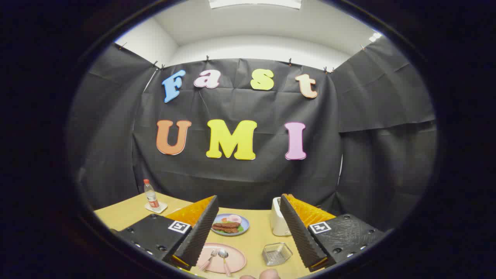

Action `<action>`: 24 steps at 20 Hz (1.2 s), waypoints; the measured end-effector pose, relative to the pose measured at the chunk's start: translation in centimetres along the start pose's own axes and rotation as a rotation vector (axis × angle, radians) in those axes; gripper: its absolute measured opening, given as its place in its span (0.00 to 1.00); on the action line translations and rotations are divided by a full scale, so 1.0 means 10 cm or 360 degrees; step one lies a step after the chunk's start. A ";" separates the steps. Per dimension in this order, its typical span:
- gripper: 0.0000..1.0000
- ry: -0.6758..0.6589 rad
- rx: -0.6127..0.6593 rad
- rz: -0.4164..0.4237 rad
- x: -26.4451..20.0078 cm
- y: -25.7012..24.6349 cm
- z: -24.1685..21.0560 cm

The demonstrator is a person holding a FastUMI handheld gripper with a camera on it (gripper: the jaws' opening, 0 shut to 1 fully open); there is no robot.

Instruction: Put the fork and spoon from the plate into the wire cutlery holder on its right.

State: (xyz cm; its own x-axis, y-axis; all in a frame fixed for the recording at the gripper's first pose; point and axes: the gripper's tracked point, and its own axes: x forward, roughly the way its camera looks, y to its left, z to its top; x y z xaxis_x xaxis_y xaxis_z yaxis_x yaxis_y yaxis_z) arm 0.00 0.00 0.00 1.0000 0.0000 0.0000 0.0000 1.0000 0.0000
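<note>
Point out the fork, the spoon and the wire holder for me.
fork (209, 258): gripper view, on its middle, lying on the pink plate.
spoon (223, 254): gripper view, on its bowl, beside the fork.
wire holder (276, 254): gripper view, on its mesh wall, right of the plate.

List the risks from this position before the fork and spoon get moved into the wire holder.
The fork and spoon lie close side by side on the pink plate, so the open gripper might catch both or nudge one off. Both lie flat, so the fingers may scrape the plate. The wire cutlery holder looks light and low; a dropped utensil could tip or slide it, perhaps toward the white toaster beyond it.
</note>
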 end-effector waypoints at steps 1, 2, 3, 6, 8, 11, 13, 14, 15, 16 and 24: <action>0.95 0.0005 -0.0005 -0.0001 -0.01 0.03 -0.03; 0.95 0.0011 -0.0009 0.0000 -0.02 0.05 -0.04; 0.95 0.0017 -0.0008 0.0007 -0.03 0.08 -0.06; 0.95 0.0040 0.0006 0.0027 -0.02 0.12 -0.10; 0.95 0.0052 0.0007 0.0031 -0.01 0.12 -0.12; 0.95 0.0061 0.0001 0.0043 0.00 0.13 -0.12; 0.95 0.0069 0.0006 0.0058 0.00 0.13 -0.12; 0.95 0.0081 0.0003 0.0070 0.00 0.15 -0.14; 0.95 0.0100 0.0000 0.0087 0.00 0.17 -0.17; 0.95 0.0126 -0.0007 0.0115 -0.02 0.21 -0.20; 0.95 0.0482 -0.0124 0.0261 0.01 0.44 -0.92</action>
State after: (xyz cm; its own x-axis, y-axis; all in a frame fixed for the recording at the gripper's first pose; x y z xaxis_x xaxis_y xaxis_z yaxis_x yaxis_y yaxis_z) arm 0.10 4.45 -9.25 0.9412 0.1490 -0.3031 -0.1724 0.9837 -0.0518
